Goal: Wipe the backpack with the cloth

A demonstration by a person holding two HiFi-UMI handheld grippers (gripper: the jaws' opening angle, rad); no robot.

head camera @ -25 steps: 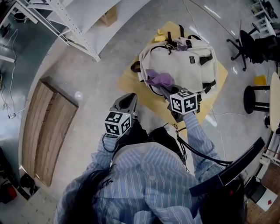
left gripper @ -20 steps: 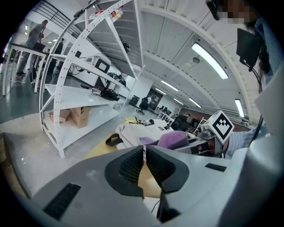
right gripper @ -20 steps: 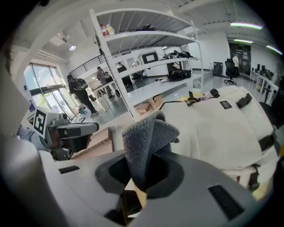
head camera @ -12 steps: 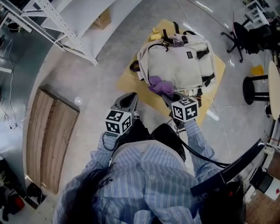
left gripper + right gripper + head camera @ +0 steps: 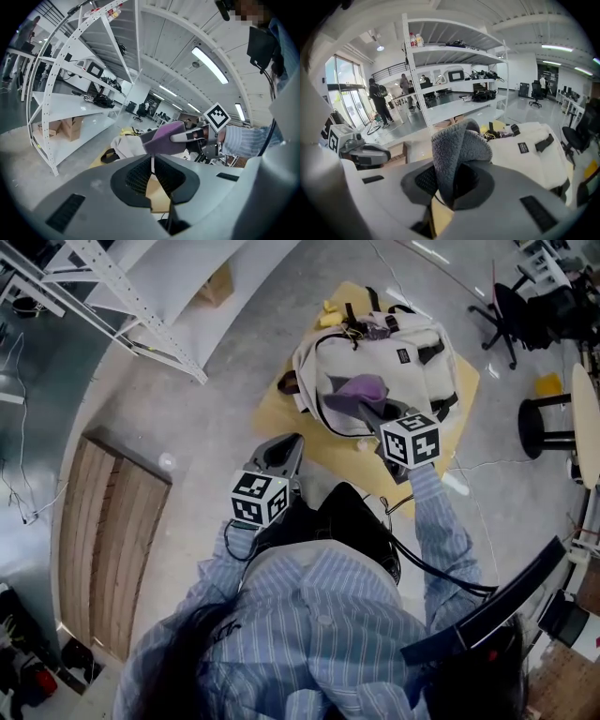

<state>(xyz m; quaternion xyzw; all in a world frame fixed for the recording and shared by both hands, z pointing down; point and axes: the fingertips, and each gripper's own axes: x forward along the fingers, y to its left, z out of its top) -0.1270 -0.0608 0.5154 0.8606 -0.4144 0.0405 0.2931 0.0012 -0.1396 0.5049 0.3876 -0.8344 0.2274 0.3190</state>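
A cream backpack (image 5: 398, 357) with black straps lies flat on a yellow board (image 5: 281, 418) on the floor. My right gripper (image 5: 362, 406) is shut on a purple cloth (image 5: 354, 387), which rests on the backpack's near left part. In the right gripper view the cloth (image 5: 458, 149) sticks up folded from the shut jaws, with the backpack (image 5: 534, 152) just beyond. My left gripper (image 5: 278, 456) hangs shut and holding nothing, over bare floor left of the board. The left gripper view shows the cloth (image 5: 164, 138) ahead of it.
A white metal shelf rack (image 5: 141, 320) stands at the far left, with a cardboard box (image 5: 217, 282) under it. A wooden board (image 5: 103, 540) lies on the floor to the left. A black stool (image 5: 553, 442) and an office chair (image 5: 525, 306) stand right.
My right gripper has slid the cloth away from the person, from the backpack's near edge up onto its middle. The left gripper has barely moved.
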